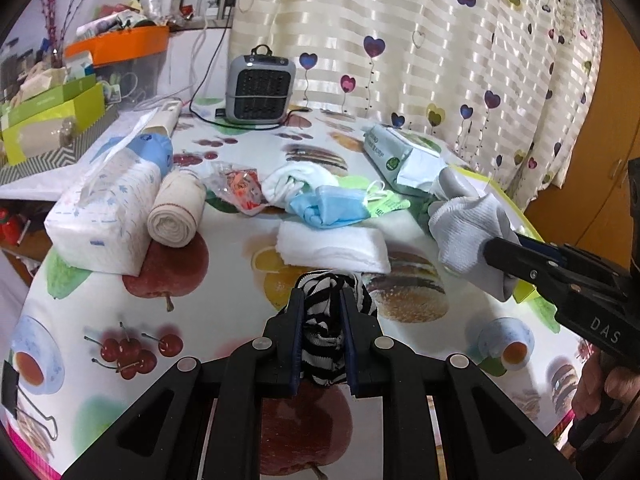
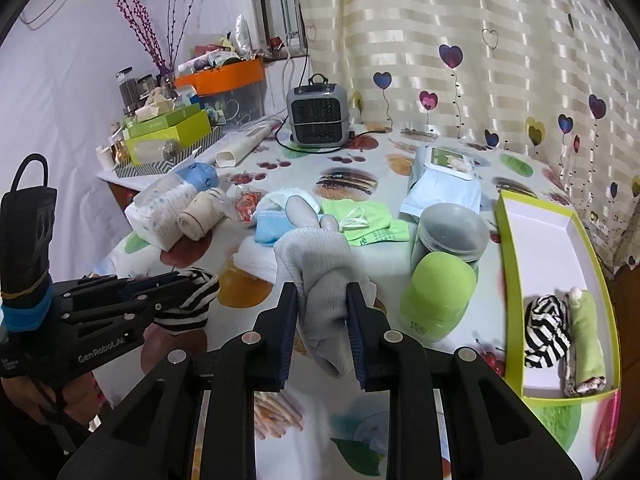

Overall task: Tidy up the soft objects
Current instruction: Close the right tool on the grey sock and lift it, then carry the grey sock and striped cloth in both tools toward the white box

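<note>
My left gripper is shut on a black-and-white striped sock, held above the fruit-print table; it also shows in the right wrist view. My right gripper is shut on a grey-white sock, seen in the left wrist view at the right. A lime-green tray at the right holds another striped sock and a rolled green cloth. A folded white cloth, a blue face mask and a white towel lie mid-table.
A tissue pack and a bandage roll lie at the left. A grey heater stands at the back. A wipes pack, a clear jar and a green container stand beside the tray. Boxes crowd the far left.
</note>
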Demonstrator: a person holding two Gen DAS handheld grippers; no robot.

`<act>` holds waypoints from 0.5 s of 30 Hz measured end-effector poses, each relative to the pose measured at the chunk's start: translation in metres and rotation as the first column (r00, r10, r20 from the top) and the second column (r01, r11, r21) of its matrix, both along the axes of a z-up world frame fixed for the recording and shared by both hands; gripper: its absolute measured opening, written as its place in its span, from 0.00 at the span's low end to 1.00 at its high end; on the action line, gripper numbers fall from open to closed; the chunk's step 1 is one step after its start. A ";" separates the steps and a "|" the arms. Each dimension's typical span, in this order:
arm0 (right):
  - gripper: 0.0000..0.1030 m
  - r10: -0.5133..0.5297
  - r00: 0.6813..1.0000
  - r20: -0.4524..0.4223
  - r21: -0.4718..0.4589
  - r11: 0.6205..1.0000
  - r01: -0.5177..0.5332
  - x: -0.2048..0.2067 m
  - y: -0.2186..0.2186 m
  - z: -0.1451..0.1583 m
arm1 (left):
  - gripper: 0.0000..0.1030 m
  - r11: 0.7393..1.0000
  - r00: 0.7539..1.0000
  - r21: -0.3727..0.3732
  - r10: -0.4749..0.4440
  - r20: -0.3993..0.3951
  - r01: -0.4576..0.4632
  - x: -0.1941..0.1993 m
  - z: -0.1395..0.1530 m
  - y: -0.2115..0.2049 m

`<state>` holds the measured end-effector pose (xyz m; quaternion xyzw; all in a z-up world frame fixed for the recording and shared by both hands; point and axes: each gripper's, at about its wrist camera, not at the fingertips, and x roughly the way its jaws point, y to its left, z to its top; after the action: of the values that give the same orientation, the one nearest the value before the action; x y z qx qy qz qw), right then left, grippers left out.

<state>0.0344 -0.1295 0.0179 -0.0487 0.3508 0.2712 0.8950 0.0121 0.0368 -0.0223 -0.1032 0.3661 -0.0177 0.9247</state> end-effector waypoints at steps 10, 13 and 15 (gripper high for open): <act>0.24 -0.017 0.999 0.028 0.028 0.999 0.016 -0.006 -0.010 0.009 | 0.15 1.000 0.999 -0.011 -0.013 0.033 0.014 -0.001 0.015 -0.009; 0.24 -0.021 0.999 0.032 0.032 0.999 0.020 -0.007 -0.013 0.010 | 0.15 1.000 0.999 -0.014 -0.016 0.035 0.017 0.002 0.016 -0.011; 0.24 -0.025 0.999 0.035 0.035 0.999 0.023 -0.007 -0.014 0.011 | 0.15 1.000 0.999 -0.015 -0.020 0.037 0.020 0.003 0.018 -0.012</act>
<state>0.0276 -0.1437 0.0294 -0.0339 0.3309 0.2655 0.9049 0.0155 0.0246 -0.0047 -0.1063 0.3499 -0.0317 0.9302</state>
